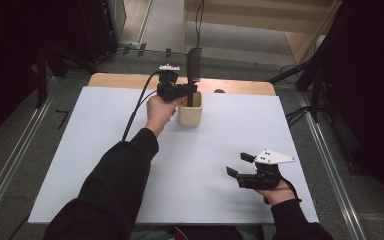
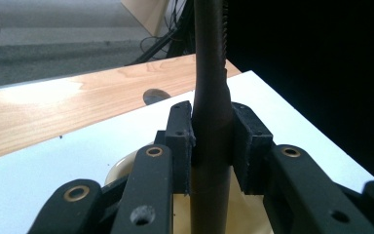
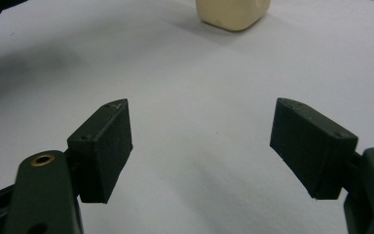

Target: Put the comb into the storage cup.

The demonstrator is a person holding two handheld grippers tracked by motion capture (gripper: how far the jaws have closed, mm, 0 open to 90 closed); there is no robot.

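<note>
A dark spatula-like utensil stands upright, its lower end inside a cream cup at the back middle of the white table top. My left gripper is shut on the utensil's handle just above the cup. In the left gripper view both pads of the left gripper press the round dark handle, with the cup's rim below. My right gripper rests near the front right of the table, open and holding nothing. The right gripper view shows the right gripper over bare white surface, the cup far ahead.
A strip of bare wood runs along the table's far edge, with a small dark round spot on it. Cables and dark stands sit on the floor behind and to both sides. A cable trails from the left gripper across the table.
</note>
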